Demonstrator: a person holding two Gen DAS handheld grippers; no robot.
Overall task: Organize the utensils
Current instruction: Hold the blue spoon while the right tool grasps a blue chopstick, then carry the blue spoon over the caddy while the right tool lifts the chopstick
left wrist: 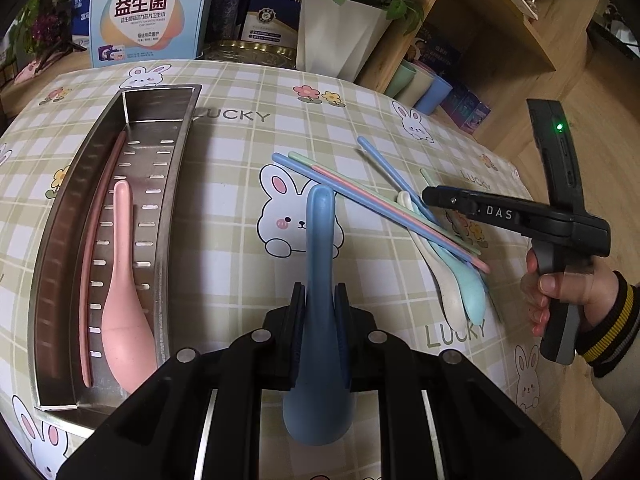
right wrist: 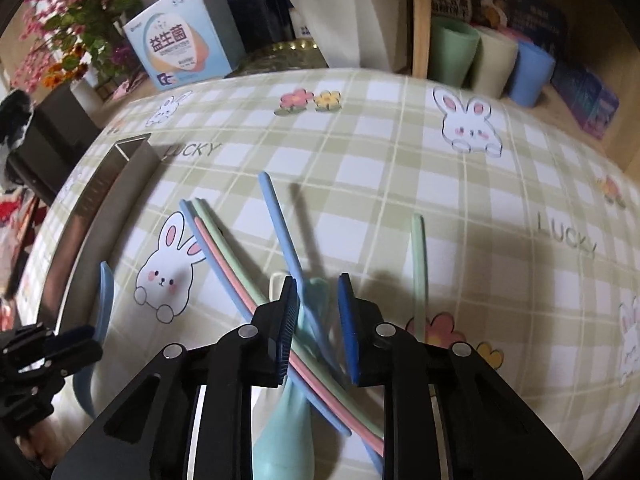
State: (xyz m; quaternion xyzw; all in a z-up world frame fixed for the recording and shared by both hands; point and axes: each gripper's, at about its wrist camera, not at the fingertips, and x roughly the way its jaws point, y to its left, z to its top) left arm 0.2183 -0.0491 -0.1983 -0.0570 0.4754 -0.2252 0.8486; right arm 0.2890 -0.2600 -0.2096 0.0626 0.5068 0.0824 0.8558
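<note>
My left gripper (left wrist: 320, 300) is shut on a blue spoon (left wrist: 320, 240), gripped at mid-handle above the checked tablecloth, handle pointing away. Left of it lies a steel tray (left wrist: 52, 280) holding a pink spoon (left wrist: 124, 300) and a pink chopstick (left wrist: 96, 240). To the right is a loose pile: blue, pink and green chopsticks (left wrist: 380, 204) across a teal spoon (left wrist: 468, 288) and a white spoon (left wrist: 444, 292). My right gripper (right wrist: 318, 296) hovers over that pile, jaws narrowly apart around the teal spoon (right wrist: 288, 432) handle and a blue chopstick (right wrist: 280, 232), pads not pressing.
A white flower pot (left wrist: 340, 32), a blue printed box (left wrist: 148, 12) and a gold-rimmed tin stand along the table's far edge. Pastel cups (right wrist: 452, 52) sit on a wooden shelf at back right. One green chopstick (right wrist: 418, 264) lies apart, right of the pile.
</note>
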